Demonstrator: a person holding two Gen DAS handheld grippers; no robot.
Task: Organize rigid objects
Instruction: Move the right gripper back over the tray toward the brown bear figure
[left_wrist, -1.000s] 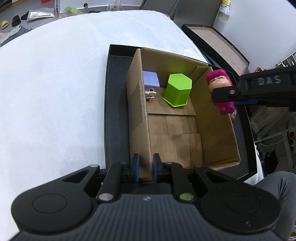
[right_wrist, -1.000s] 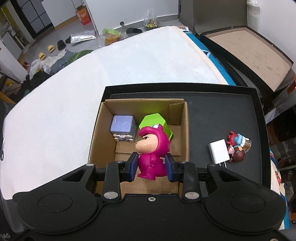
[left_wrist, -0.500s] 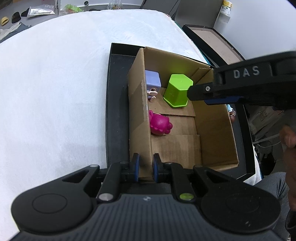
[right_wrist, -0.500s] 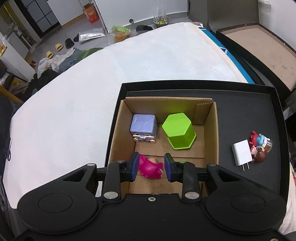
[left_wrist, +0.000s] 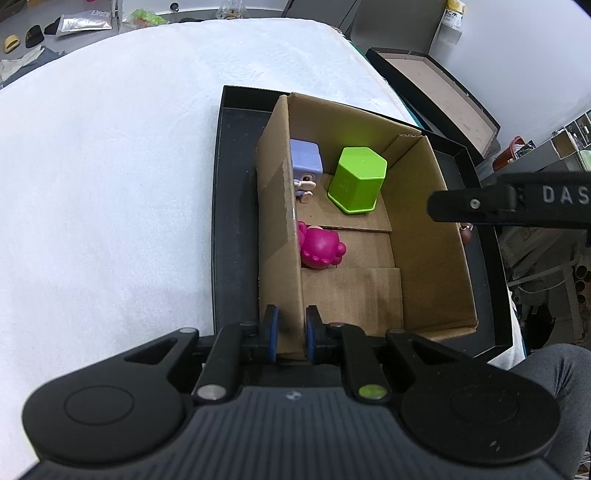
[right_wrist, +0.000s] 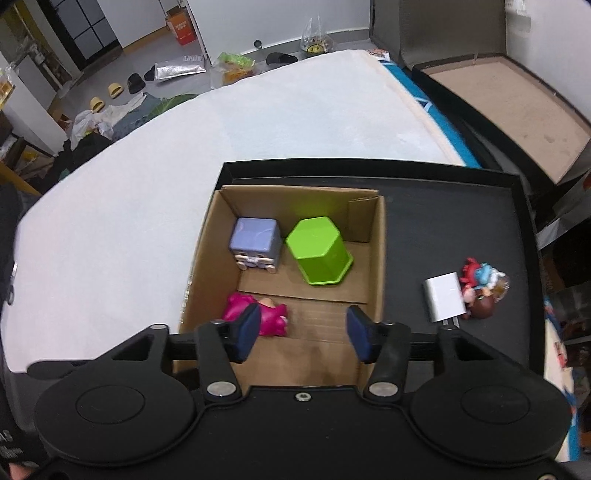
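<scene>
Cardboard box (right_wrist: 375, 258), open-topped, standing at the left end of a black tray (right_wrist: 443, 221) that rests on a white padded surface (left_wrist: 110, 166). Contents of the box, 3 items: 1 lilac cube toy (right_wrist: 255, 245) in the far left corner with small feet showing at its near face; 1 green hexagonal cup (right_wrist: 319, 254) upside down just beside it on the right, the 2 close but their contact not clear; 1 magenta figure (right_wrist: 264, 314) lying on its side on the box floor against the left wall, nearer than the cube. Outside the box, on the bare right part of the tray: 1 white charger (right_wrist: 445, 297) with prongs toward the camera, and touching its right side a small cluster of figurines (right_wrist: 482, 288) in red, blue and brown. Left gripper (left_wrist: 291, 328): jaws clamped on the near end of the box's left wall, 1 blue pad on each side of the cardboard. Right gripper (right_wrist: 302, 328): jaws apart, having just been opening, nothing pressed between them; it hangs over the near part of the box, with the magenta figure below and partly behind the left pad. From the left wrist view the right gripper appears as a black bar reaching in over the box's right wall.
</scene>
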